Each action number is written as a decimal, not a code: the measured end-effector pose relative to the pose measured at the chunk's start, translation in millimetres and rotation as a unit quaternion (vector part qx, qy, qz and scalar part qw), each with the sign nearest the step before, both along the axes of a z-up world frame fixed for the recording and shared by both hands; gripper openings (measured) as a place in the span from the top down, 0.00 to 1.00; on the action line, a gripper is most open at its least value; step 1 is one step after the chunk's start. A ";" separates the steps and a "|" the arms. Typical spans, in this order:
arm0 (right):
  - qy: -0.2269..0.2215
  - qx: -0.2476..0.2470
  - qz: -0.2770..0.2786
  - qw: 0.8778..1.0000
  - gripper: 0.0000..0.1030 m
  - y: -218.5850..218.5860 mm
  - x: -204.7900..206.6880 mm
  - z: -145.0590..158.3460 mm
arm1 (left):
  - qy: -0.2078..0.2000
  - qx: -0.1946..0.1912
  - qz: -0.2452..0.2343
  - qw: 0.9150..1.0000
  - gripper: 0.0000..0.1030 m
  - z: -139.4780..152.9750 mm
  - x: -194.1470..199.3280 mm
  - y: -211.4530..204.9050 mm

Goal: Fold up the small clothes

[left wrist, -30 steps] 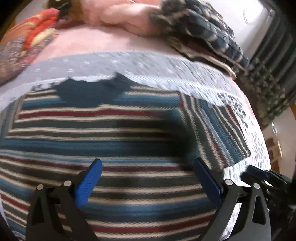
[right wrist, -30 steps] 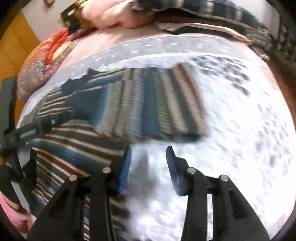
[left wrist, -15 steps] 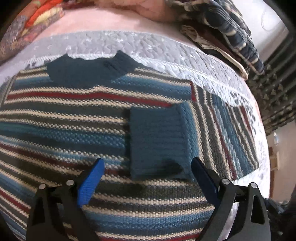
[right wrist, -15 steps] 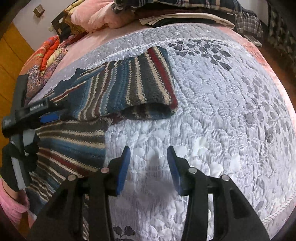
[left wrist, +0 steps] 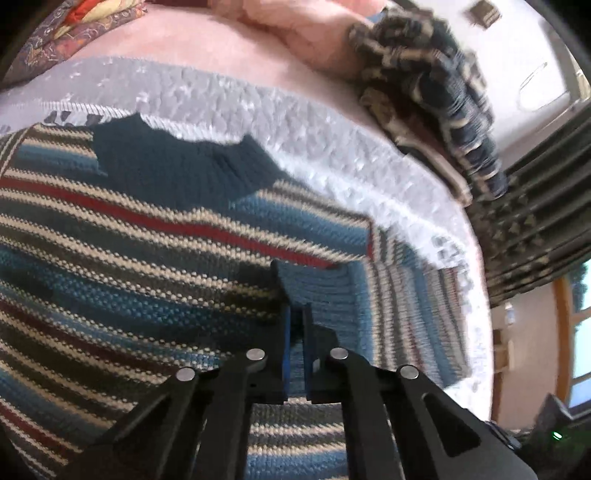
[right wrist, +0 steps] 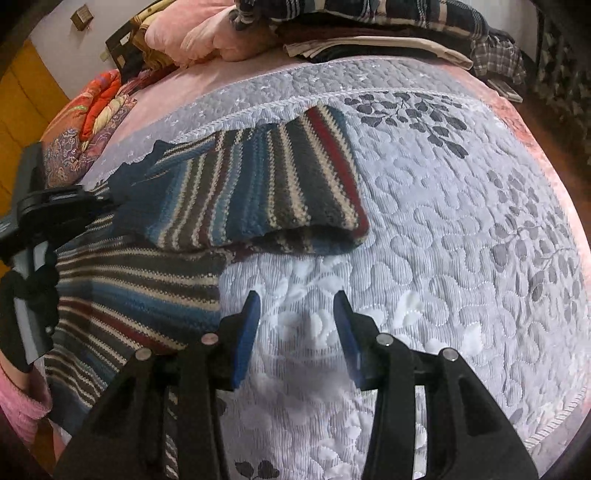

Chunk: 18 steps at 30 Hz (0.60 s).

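Note:
A striped knit sweater (left wrist: 122, 258) lies flat on the grey quilted bedspread (right wrist: 443, 229), dark teal collar (left wrist: 177, 166) at the far side. One sleeve (right wrist: 266, 192) is folded across the body, and its teal cuff (left wrist: 325, 295) lies on the chest. My left gripper (left wrist: 295, 325) is shut on the near edge of that cuff, with fabric between the blue pads. In the right wrist view the left gripper (right wrist: 48, 206) shows at the left edge over the sweater. My right gripper (right wrist: 295, 306) hovers open over bare quilt, just right of the sweater's side, holding nothing.
Folded plaid and beige clothes (right wrist: 369, 33) and a pink blanket (right wrist: 192, 37) are piled at the far side of the bed. A colourful quilt (right wrist: 92, 110) lies far left. Dark curtains (left wrist: 535, 221) hang beyond the right edge. A pink sleeve (right wrist: 18, 406) shows bottom left.
My left gripper was wide open above the sweater; it has moved in and shut on the cuff. The right gripper has stayed open over the quilt.

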State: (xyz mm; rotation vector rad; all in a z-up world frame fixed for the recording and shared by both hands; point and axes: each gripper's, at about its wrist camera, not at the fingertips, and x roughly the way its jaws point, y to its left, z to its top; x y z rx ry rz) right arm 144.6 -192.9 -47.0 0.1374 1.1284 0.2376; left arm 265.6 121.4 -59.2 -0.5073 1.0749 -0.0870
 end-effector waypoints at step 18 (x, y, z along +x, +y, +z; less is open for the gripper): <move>0.004 -0.006 0.008 1.000 0.59 10.5 3.7 1.1 | 0.000 0.041 0.047 0.998 0.98 6.0 -7.5 90.6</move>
